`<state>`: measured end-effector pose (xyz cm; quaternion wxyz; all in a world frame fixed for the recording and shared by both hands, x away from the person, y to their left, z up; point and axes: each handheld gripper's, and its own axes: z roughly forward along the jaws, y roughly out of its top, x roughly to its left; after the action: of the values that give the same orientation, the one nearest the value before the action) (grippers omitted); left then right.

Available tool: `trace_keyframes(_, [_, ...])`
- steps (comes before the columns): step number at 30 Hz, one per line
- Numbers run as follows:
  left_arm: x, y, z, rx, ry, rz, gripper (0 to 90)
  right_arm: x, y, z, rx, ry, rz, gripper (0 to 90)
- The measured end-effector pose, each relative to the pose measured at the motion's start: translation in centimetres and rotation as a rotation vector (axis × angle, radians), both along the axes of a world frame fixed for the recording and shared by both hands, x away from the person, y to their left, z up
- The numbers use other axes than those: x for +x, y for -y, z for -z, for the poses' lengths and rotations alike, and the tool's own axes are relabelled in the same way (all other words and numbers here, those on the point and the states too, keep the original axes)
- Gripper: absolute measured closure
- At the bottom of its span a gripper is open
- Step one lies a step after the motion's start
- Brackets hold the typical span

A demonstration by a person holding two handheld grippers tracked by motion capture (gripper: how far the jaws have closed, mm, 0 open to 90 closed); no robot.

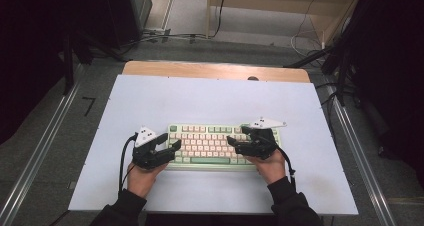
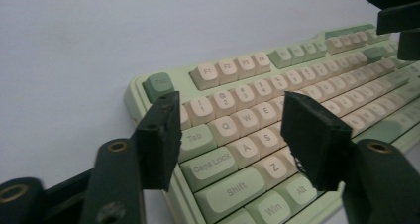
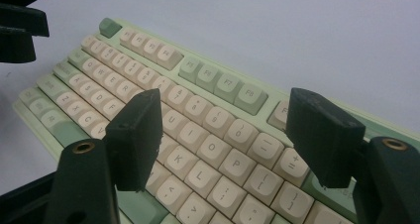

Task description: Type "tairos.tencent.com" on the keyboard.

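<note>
High view: a pale green keyboard with cream and green keycaps (image 1: 207, 145) lies flat near the middle of the table (image 1: 150, 101), whose top is covered by a white sheet, closer to the person's edge than to the far one. The left hand-held gripper (image 1: 169, 145) hangs over the keyboard's left end, the right hand-held gripper (image 1: 235, 143) over its right half, and both point inward toward each other.

Left gripper view has the two black jaws apart with nothing between them; they frame the Tab, Caps Lock, Q, A and S keys on the keyboard (image 2: 257, 110) below, and I cannot tell whether a fingertip touches a key. The right hand-held gripper (image 2: 398, 28) shows dark at the upper right corner.

Right gripper view has its jaws likewise spread and empty, above the K, L, O and P keys of the keyboard (image 3: 198, 110), with the left hand-held gripper (image 3: 17, 28) at the upper left corner.
</note>
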<state>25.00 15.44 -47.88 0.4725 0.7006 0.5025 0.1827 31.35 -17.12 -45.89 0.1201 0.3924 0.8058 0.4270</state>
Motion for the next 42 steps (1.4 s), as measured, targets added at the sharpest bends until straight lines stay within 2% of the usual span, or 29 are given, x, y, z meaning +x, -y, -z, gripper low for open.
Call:
trace_keyframes(2, [0.0, 0.1, 0.0, -0.01, -0.002, 0.014, 53.1, 0.0, 0.0, 0.0, 0.0, 0.001, 0.001, 28.9])
trace_keyframes(3, [0.1, 0.2, -0.1, -0.017, -0.002, 0.02, 60.4, 0.0, 0.1, 0.0, 0.001, 0.0, 0.004, 29.0])
trace_keyframes(4, [0.1, 0.3, -0.1, -0.021, 0.0, 0.026, 63.8, 0.0, 0.1, 0.0, 0.0, 0.0, 0.003, 29.0])
trace_keyframes(5, [0.1, 0.4, -0.1, -0.022, 0.003, 0.031, 63.8, 0.0, 0.1, 0.0, 0.0, 0.0, 0.003, 29.0])
trace_keyframes(7, [0.2, 0.6, -0.2, -0.027, 0.0, 0.045, 72.7, 0.0, 0.1, -0.1, 0.002, 0.001, 0.006, 29.1])
trace_keyframes(8, [0.2, 0.7, -0.3, -0.026, -0.001, 0.051, 72.7, 0.0, 0.1, -0.1, 0.002, 0.001, 0.006, 29.1])
trace_keyframes(9, [0.2, 0.9, -0.3, -0.025, 0.0, 0.055, 78.0, 0.0, 0.1, -0.1, 0.002, 0.001, 0.006, 29.2])
trace_keyframes(10, [0.3, 1.0, -0.4, -0.025, -0.003, 0.063, 78.0, 0.0, 0.1, -0.1, 0.002, 0.0, 0.006, 29.2])
trace_keyframes(14, [0.6, 1.5, -0.3, -0.024, -0.018, 0.074, 89.8, -0.1, 0.1, 0.0, 0.001, -0.005, 0.007, 29.5])
trace_keyframes(22, [1.1, 2.3, 0.1, -0.002, -0.039, 0.087, 90.0, -0.1, 0.0, 0.0, 0.003, -0.007, 0.003, 29.6])
trace_keyframes(28, [1.3, 3.2, 0.5, 0.036, -0.054, 0.105, 90.0, -0.1, 0.0, 0.0, 0.002, -0.008, 0.003, 29.6])
trace_keyframes(30, [1.4, 3.4, 0.7, 0.053, -0.058, 0.099, 90.0, -0.1, 0.0, 0.1, 0.002, -0.009, 0.002, 29.6])
trace_keyframes(42, [1.6, 3.8, 1.1, 0.089, -0.079, 0.08, 90.0, -0.1, 0.0, 0.2, -0.001, -0.012, 0.001, 30.1])
